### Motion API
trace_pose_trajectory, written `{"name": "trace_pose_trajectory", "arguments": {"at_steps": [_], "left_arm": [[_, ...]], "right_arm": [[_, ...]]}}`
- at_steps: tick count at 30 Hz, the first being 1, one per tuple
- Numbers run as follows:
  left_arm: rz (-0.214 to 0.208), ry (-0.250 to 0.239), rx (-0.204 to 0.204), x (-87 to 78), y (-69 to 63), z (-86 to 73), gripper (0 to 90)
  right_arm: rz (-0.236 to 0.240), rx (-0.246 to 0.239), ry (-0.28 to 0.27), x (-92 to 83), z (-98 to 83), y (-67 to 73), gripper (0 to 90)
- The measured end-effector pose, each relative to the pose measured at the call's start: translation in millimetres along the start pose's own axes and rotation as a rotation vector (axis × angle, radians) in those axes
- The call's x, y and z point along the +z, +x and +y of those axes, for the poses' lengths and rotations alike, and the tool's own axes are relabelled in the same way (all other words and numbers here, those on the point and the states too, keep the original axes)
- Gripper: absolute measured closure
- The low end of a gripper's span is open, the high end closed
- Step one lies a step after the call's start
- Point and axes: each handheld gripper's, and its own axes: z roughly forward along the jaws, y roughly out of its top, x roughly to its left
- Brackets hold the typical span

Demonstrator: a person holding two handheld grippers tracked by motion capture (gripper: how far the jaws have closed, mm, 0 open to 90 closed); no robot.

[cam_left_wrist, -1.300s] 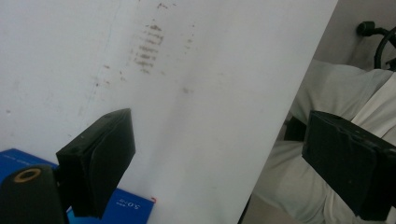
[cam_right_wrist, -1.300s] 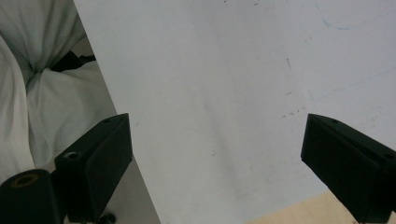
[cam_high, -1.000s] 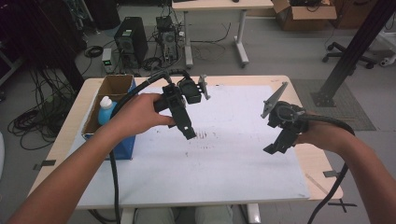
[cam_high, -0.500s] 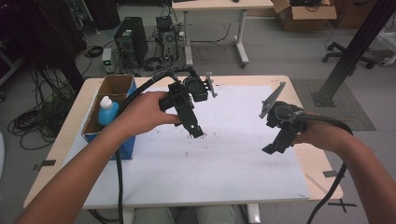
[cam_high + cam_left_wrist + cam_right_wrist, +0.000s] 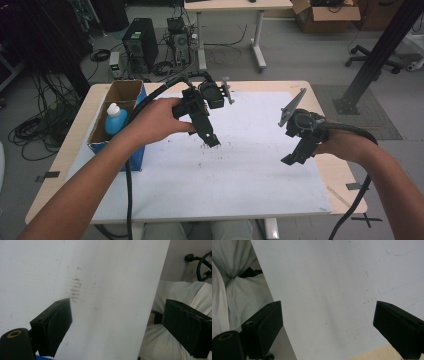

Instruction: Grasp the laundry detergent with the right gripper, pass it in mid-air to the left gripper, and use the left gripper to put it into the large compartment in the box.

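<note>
White sheet [image 5: 235, 165] under left gripper [image 5: 212, 141] — jaws apart, empty

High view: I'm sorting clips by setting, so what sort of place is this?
Probably a lab or workshop: desktop computer towers with tangled cables on the floor, and a cardboard box behind the table.

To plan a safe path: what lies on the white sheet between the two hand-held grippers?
In the high view, only bare white sheet with faint dark smudges lies between the left hand-held gripper and the right hand-held gripper.

Black tongs [image 5: 212, 141], white sheet [image 5: 240, 170], blue box [image 5: 131, 155].
</note>
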Motion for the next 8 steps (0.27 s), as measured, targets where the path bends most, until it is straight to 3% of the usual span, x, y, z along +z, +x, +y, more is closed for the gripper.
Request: {"name": "trace_pose_trajectory", "arguments": {"at_steps": [8], "left_arm": [[0.000, 0.001, -0.009, 1.4, 0.6, -1.4, 9.9]], "right_arm": [[0.003, -0.002, -0.001, 1.4, 0.3, 0.3, 8.6]]}}
